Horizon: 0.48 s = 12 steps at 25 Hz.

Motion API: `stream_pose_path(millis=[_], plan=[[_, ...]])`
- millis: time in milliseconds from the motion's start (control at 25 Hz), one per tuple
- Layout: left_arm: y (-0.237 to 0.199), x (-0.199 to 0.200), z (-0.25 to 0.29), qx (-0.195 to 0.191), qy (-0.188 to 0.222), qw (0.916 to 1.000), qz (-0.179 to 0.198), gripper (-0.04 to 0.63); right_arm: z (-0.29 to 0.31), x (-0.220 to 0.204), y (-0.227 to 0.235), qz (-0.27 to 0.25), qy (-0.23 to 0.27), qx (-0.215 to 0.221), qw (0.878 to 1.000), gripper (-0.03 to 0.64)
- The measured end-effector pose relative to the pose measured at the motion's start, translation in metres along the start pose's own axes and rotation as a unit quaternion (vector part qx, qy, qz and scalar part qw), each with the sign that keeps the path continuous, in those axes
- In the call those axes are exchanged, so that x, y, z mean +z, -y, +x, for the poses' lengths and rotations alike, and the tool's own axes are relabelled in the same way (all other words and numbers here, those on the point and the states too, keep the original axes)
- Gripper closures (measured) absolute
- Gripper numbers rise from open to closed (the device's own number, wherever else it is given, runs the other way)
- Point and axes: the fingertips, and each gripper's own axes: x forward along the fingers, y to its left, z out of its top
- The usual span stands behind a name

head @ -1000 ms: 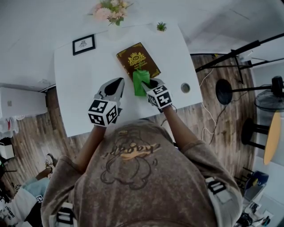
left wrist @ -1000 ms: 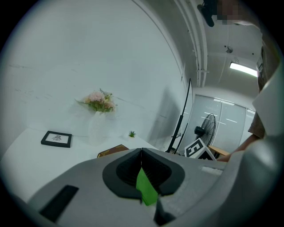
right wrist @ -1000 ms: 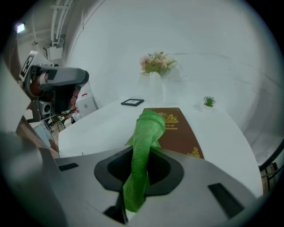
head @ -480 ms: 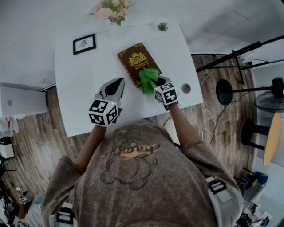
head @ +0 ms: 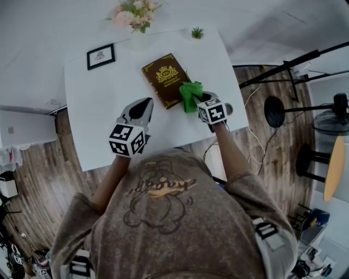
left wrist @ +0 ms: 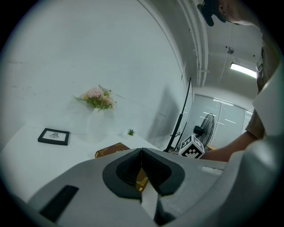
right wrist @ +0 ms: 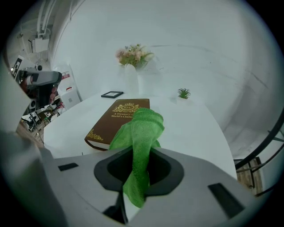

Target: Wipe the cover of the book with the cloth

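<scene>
A brown book [head: 165, 79] with gold print lies flat on the white table [head: 98, 125]; it also shows in the right gripper view [right wrist: 116, 119] and partly in the left gripper view [left wrist: 111, 150]. My right gripper [head: 197, 102] is shut on a green cloth [head: 190, 93], which hangs off the book's right near corner. In the right gripper view the cloth [right wrist: 141, 133] bunches out of the jaws beside the book's near right edge. My left gripper [head: 143, 105] hovers shut over the table, left of the book's near end, holding nothing.
A small framed picture [head: 101, 56], a vase of pink flowers [head: 134, 16] and a tiny green plant [head: 197, 33] stand along the table's far edge. A round hole [head: 228, 108] sits near the table's right edge. Black stands and a fan [head: 338, 103] are on the floor to the right.
My right gripper has carried the green cloth to the right and slightly up, from below the book's near end to its right near corner. The left gripper has stayed in place.
</scene>
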Motion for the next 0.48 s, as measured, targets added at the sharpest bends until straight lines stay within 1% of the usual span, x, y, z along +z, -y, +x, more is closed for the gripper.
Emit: stream_pose_path(millis=[120,200,320,480], plan=[[-0.002,0.001,0.001,0.000,0.002,1.0000,-0.001,0.591,-0.003,0.012,0.011,-0.010,-0.006,-0.008,1.000,0.551],[-0.003,0.002,0.001,0.002,0.004,1.0000,-0.002,0.591,-0.005,0.026,0.013,-0.015,0.000,-0.004,1.000,0.551],[-0.007,0.005,0.000,0.006,0.008,0.9999,-0.003,0.591,-0.002,0.055,0.009,-0.025,0.019,0.016,0.999,0.551],[-0.014,0.008,-0.002,0.018,0.012,0.9998,-0.006,0.591,0.013,0.091,-0.010,-0.044,0.035,0.048,0.997,0.551]])
